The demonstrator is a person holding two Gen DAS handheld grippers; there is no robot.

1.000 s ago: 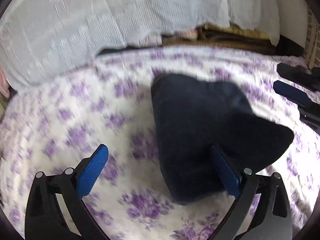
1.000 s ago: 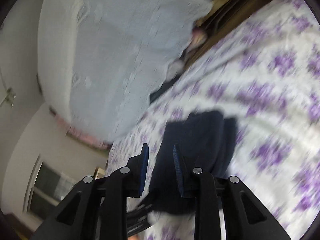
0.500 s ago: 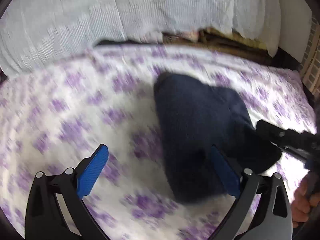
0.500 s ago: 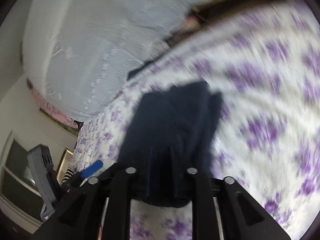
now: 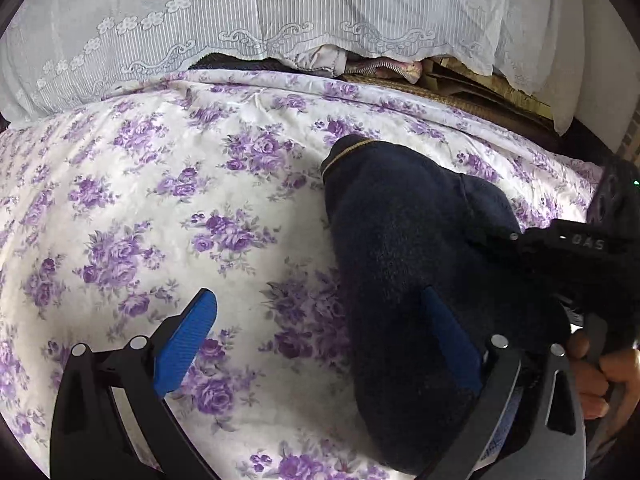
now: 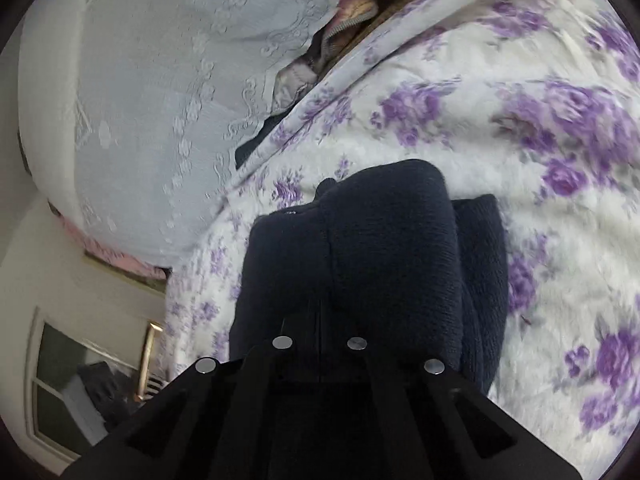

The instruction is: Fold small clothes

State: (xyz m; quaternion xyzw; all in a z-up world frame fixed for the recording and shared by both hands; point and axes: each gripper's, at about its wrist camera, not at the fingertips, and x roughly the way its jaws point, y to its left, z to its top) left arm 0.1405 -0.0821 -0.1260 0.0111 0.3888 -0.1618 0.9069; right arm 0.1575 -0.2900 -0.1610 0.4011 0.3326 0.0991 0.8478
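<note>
Now the right gripper point(image 6: 320, 320) is clenched on the near edge of the dark navy garment point(image 5: 408, 248), while the left gripper point(image 5: 320, 336) stands released, one pad over it. Best to lift the pinched edge low and even. Lying on the floral bedspread point(image 5: 160, 200), its long axis runs away toward the lace curtain point(image 5: 280, 12).

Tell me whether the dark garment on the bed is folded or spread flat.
Folded. The dark garment lies bunched in stacked layers on the floral bedspread, one layer edge showing beside another.

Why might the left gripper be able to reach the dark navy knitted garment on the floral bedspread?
Probably yes: the left gripper has open jaws, the garment beside one finger, nothing between.
</note>
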